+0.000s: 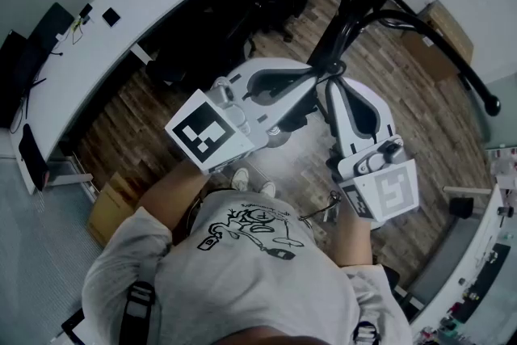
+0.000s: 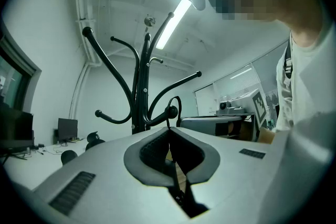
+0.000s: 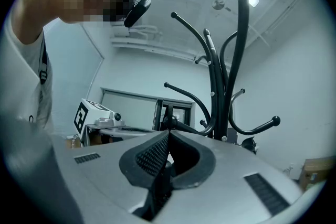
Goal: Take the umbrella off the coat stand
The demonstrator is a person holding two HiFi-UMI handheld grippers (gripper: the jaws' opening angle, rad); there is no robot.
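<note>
Left gripper: jaws closed tip to tip, pinching a thin dark strap that runs up to 12 o'clock.
Right gripper: jaws also closed, tips just under the same ball-ended arm; hard to tell whether anything is pinched.
Umbrella: only its strap shows, looped over that low arm of the coat stand; body not made out, probably hanging below the jaws.
Risk, snag: loop likely to catch on the ball end if pulled sideways and not lifted over it.
Risk, tipping: a hard pull on a caught loop could rock the stand toward the person.
Risk, drop: thin strap could slip out of the pinch and let the umbrella fall.
Risk, clash: both gripper tips crowd one arm in the head view, close enough to knock together.
Count, grippers: two, each with one marker cube.
Count, coat stand: one, with at least six curved arms.
Count, strap: one.
Count, shoes: two, at 6 o'clock from the grippers.
</note>
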